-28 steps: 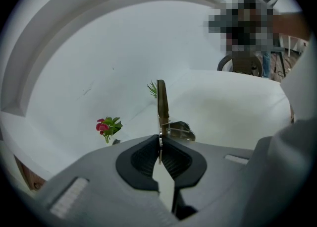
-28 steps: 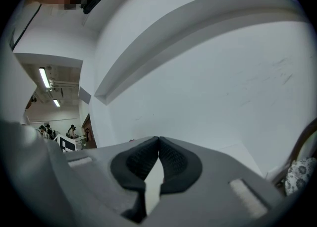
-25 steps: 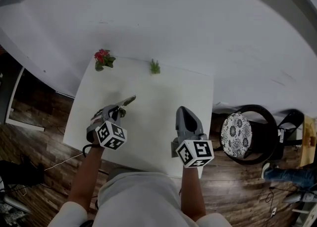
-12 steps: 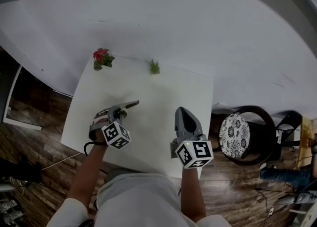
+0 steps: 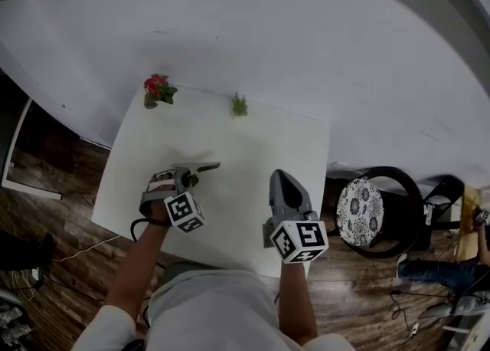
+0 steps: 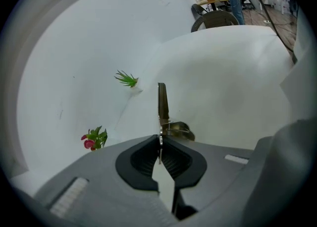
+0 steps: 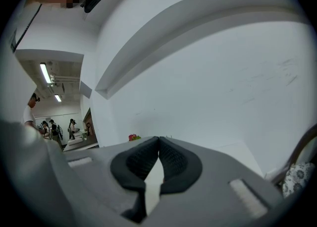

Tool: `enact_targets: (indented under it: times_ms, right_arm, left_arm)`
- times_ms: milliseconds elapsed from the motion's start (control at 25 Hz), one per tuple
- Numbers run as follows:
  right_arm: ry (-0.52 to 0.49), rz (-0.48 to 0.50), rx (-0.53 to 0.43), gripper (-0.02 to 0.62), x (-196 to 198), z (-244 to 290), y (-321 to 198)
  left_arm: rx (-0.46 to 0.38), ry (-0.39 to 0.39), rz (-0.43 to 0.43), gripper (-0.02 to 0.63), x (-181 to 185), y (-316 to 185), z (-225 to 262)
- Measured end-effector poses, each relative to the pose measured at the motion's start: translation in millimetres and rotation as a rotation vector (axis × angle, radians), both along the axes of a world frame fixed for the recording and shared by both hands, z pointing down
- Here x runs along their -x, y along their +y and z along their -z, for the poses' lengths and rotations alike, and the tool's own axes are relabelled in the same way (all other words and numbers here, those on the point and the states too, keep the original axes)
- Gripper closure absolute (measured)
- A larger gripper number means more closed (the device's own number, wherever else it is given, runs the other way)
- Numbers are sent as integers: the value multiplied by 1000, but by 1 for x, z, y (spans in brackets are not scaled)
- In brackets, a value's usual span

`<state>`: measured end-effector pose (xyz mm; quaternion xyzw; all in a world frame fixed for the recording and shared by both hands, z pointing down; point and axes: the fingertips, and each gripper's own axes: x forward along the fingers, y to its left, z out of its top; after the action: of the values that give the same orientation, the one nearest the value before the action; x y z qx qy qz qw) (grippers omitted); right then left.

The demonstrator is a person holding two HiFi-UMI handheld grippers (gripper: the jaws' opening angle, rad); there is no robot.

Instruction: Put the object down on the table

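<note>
Head view: steeply down over table (image 5: 253, 142). Gripper views: low, toward wall (image 7: 223, 72); all share red flowers (image 5: 157, 89).

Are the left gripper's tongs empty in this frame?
No: the left gripper view shows the left gripper with its tongs shut on a thin metal object that sticks out ahead of them.

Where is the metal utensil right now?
At the head view's left, the metal utensil is pinched in the left gripper, pointing out over the white table, nearer than the red flowers and green plant at its far edge.
</note>
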<state>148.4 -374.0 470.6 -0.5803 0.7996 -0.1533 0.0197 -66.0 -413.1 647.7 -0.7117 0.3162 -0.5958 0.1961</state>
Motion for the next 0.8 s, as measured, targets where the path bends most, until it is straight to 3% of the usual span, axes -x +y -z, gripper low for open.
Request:
enact_targets:
  times_ms: [200, 800]
  right_arm:
    - [3, -8, 7, 592, -2, -2, 1]
    - [6, -22, 12, 592, -8, -4, 2]
  left_arm:
    - [-6, -97, -57, 595, -5, 2, -9]
    - [65, -95, -79, 572, -14, 16, -35]
